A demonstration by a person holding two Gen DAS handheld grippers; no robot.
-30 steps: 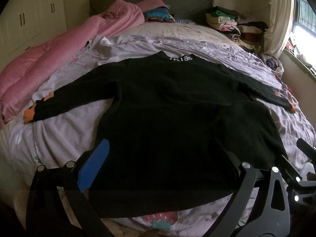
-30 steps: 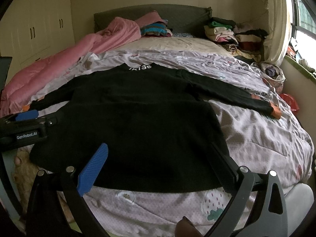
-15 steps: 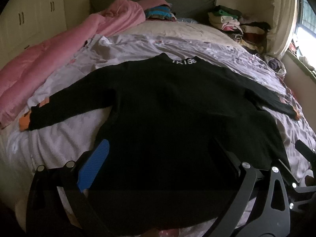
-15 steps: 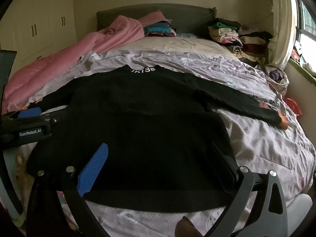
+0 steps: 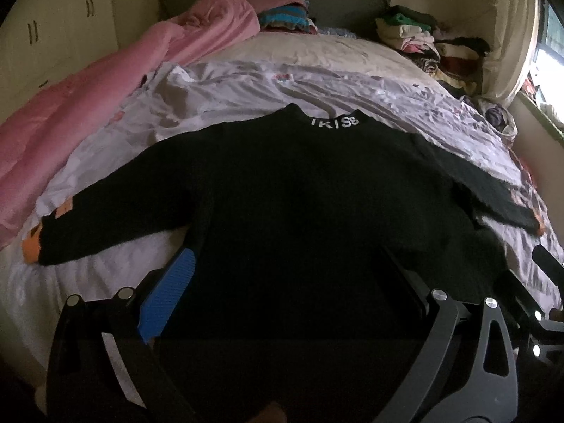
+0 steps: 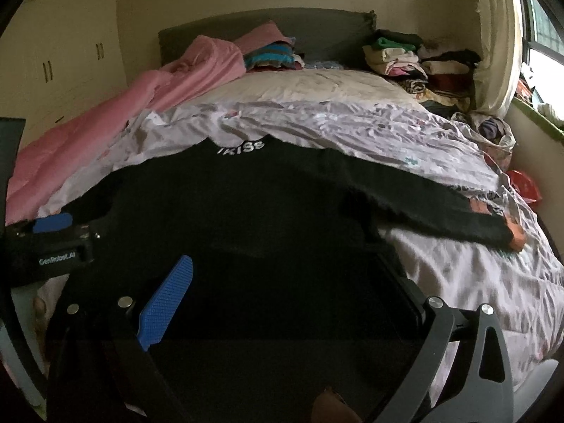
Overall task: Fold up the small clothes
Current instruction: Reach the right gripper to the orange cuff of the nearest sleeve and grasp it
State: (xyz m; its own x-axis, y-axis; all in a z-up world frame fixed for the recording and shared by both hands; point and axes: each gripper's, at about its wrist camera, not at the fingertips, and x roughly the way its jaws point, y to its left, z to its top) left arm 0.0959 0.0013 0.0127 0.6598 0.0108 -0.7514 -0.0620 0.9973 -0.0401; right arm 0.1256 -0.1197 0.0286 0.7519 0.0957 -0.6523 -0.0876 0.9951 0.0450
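A black sweater lies flat on the bed, back up, with both sleeves spread and white lettering at its collar. Its left cuff and right cuff are orange. My left gripper hovers open over the lower left part of the sweater, nothing between its fingers. My right gripper hovers open over the lower right part of the sweater, also holding nothing. The hem is hidden under the grippers. The left gripper's labelled body shows at the left edge of the right wrist view.
A pale lilac sheet covers the bed. A pink duvet is bunched along the left side. Stacks of folded clothes sit at the far right by the headboard. A wardrobe stands left; a window is at the right.
Both grippers have moved forward and lower over the sweater, so its hem and the sheet in front of it have dropped out of view. Both stay open.
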